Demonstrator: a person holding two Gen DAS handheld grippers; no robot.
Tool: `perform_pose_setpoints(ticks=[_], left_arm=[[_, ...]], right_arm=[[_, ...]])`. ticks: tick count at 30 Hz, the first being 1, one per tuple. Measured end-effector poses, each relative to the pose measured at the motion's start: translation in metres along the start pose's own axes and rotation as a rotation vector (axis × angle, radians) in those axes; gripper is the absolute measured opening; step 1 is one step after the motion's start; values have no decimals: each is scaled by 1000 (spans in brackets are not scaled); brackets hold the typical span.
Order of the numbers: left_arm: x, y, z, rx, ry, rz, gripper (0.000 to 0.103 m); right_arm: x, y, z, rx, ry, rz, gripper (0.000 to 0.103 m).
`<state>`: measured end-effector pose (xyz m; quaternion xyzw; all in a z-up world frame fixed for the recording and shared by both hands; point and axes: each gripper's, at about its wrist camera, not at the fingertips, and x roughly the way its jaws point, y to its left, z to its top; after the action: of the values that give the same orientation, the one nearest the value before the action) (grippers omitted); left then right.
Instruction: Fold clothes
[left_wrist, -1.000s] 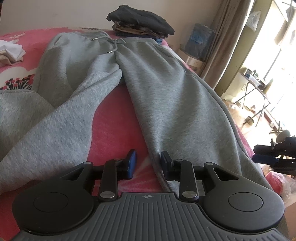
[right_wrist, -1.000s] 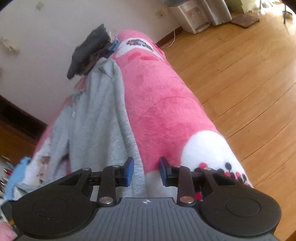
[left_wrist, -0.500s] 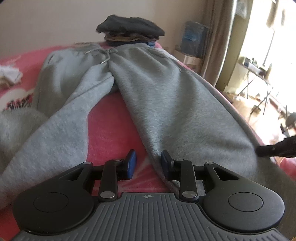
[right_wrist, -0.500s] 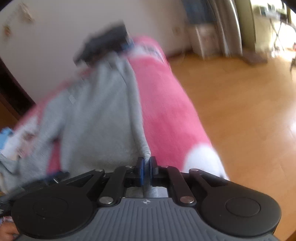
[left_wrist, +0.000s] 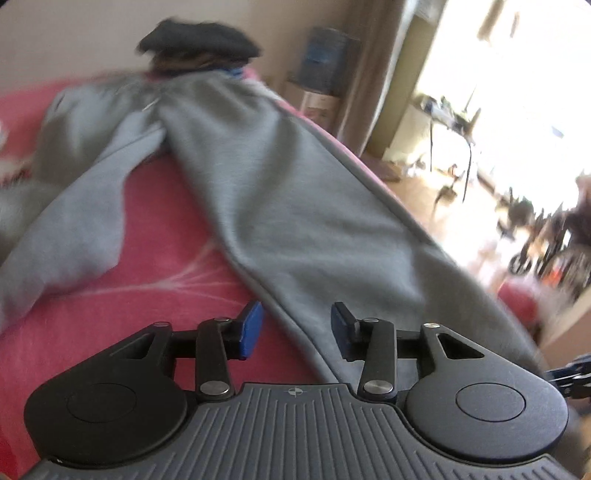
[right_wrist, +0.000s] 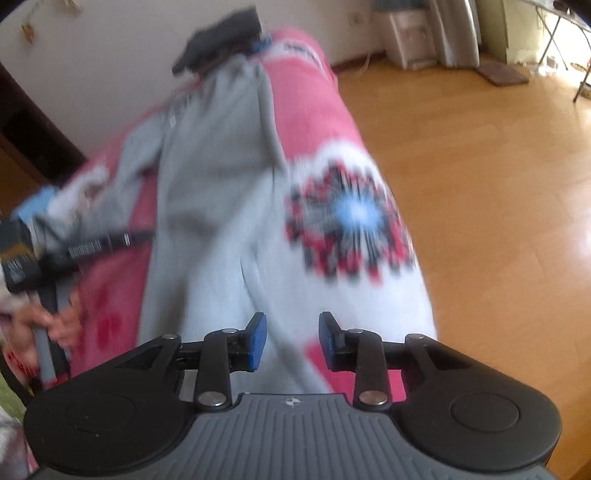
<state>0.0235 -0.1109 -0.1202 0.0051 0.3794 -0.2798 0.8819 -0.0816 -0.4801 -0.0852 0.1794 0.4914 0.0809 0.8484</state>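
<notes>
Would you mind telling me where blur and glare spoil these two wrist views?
Left wrist view: the window area is blown out white, and the grey sweatpants and dark clothes stack are smeared.
Right wrist view: the blanket's patterned end streaks heavily, while the claw body stays sharp in both.

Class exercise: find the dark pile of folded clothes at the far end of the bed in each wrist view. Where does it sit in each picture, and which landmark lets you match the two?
Left wrist view: the dark pile of folded clothes sits top centre-left, above the waistband.
Right wrist view: the pile sits top centre-left, tilted, against the wall.
Shared landmark: the grey sweatpants on the pink blanket, running up to the pile.
</notes>
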Motion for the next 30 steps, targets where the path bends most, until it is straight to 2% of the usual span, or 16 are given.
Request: perform_pose_setpoints(ticks=[2,4,6,7,10,14,17,18,19,22,25,27,30], left_arm=[[6,-14,-6,70,5,34,42],[9,-23,-13,125,-4,78,42],[10,-27,-17,153,-13,100,42],[10,-27,-17,158,-15,105,42],[11,-22,-15,132,-7,97,42],[10,-25,-17,151,-10,99,43],[11,-24,-18,173,-13,98,44],[11,-23,-17,175,-12,95,44],[11,-22,-17,178,-12,92,45],[10,-19,-16,176,-13,78,45],[1,-16,-19,152,-21,59,46],[-7,-15,-23,132,-21,43,46],[-26,-18,-28,118,-34,4,46]], right_arm=[[8,5,-14,-11,23,-15,28],[8,17,-26,-70,20,-54,4],[-2,29,-34,-122,-15,-110,4],[-13,30,-35,-106,-48,-128,4],[-47,17,-36,0,-152,-185,4],[-48,-20,-41,154,-160,-216,4],[-26,-49,-44,281,-131,-198,8],[-24,-58,-46,342,-134,-179,15],[-25,-67,-48,410,-143,-154,18],[-50,-91,-61,560,-200,-138,21],[-73,-108,-75,637,-206,-88,21],[-83,-110,-88,656,-193,1,22],[-87,-100,-103,620,-143,52,25]])
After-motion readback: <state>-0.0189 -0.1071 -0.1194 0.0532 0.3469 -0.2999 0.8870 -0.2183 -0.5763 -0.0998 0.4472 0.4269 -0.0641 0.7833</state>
